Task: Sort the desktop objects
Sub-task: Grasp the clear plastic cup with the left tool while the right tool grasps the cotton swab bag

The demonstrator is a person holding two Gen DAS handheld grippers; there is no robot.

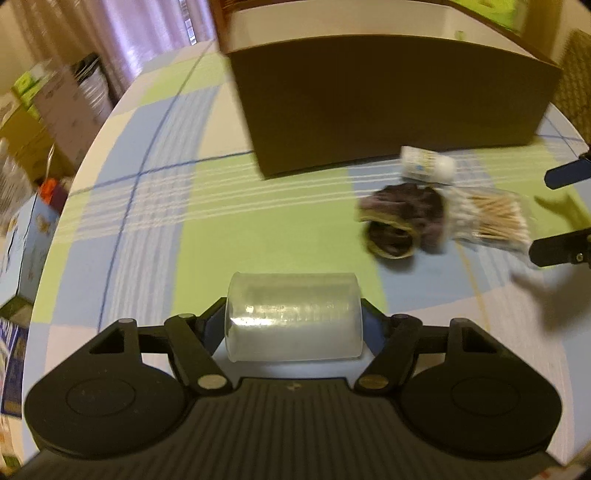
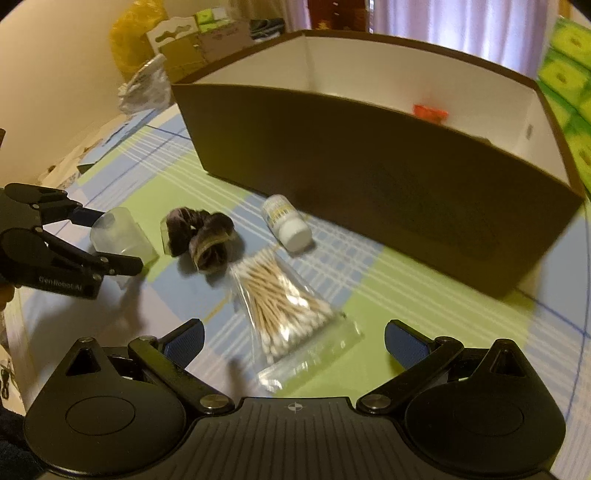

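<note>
Across the counter [image 2: 406,280] lay a checked cloth of pale green, blue and white squares crossed by thin blue lines, and on it stood a large brown box [image 2: 369,177] with a white inside. Beyond the counter's edge the room was crowded: purple curtains [image 1: 147,29] hung at the back, and stacked cardboard cartons [image 1: 62,107] sat low to the left in the left wrist view.

The left claw [image 1: 293,321] was closed on a clear plastic cup [image 1: 293,317], which lay on its side between the blue pads. From the right wrist view the same cup [image 2: 122,236] appeared at the far left, held by the left claw [image 2: 114,240] just over the cloth.

The right claw [image 2: 293,341] was spread wide and held nothing; a clear bag of cotton swabs [image 2: 291,306] lay on the cloth between and ahead of its fingers [image 2: 406,347]. Just beyond the bag rested a dark scrunchie [image 2: 203,236] and a small white bottle [image 2: 286,221] on its side, near the box's front wall.

Only the right wrist view looked over the rim into the box, where something red-orange [image 2: 430,112] sat against the far white wall; it was too blurred to name. That view also showed a yellow bag [image 2: 129,37] and green packaging [image 2: 569,74] behind the box. The left wrist view gave only the box's brown outer face [image 1: 391,107], with the scrunchie [image 1: 402,221], bottle [image 1: 428,166] and swabs [image 1: 491,221] smeared by blur, and the right claw's fingers [image 1: 565,173] entering from the right edge.
</note>
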